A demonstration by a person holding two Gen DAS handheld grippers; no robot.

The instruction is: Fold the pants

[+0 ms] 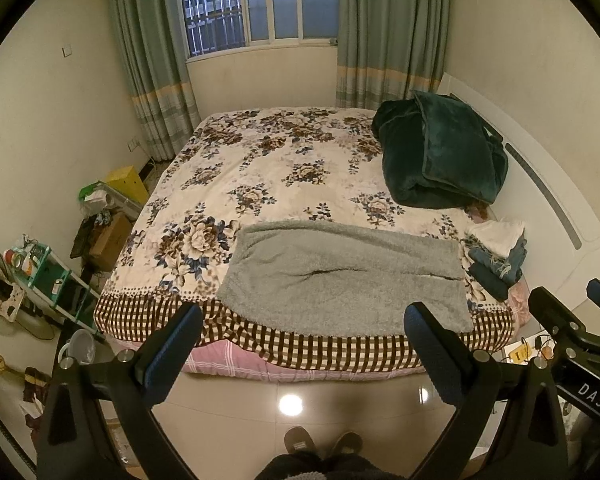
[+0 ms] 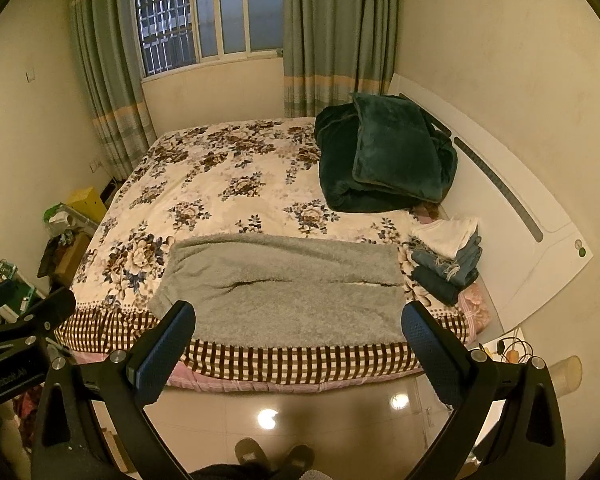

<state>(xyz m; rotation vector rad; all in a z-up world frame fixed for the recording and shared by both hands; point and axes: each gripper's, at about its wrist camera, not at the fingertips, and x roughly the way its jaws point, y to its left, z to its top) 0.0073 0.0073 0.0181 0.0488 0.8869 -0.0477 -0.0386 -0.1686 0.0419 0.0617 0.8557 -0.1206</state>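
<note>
hovering spread and empty short of the bed (image 1: 300,348), the left gripper (image 1: 304,344) and right gripper (image 2: 298,344) face grey fleece pants (image 1: 340,276) lying flat along the bed's near edge, legs side by side, every fold seemingly ahead.

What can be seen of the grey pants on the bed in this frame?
The grey pants look like thick, fuzzy fleece. They lie spread flat across the near edge of the floral bedspread, lengthwise from left to right, with a dark slit-like gap between the two legs. The left end is rounded and narrower, the right end is squarer. The near edge overlaps the checked border. Nothing rests on them; neither gripper touches them, and the stacked clothes sit just beyond their right end.
</note>
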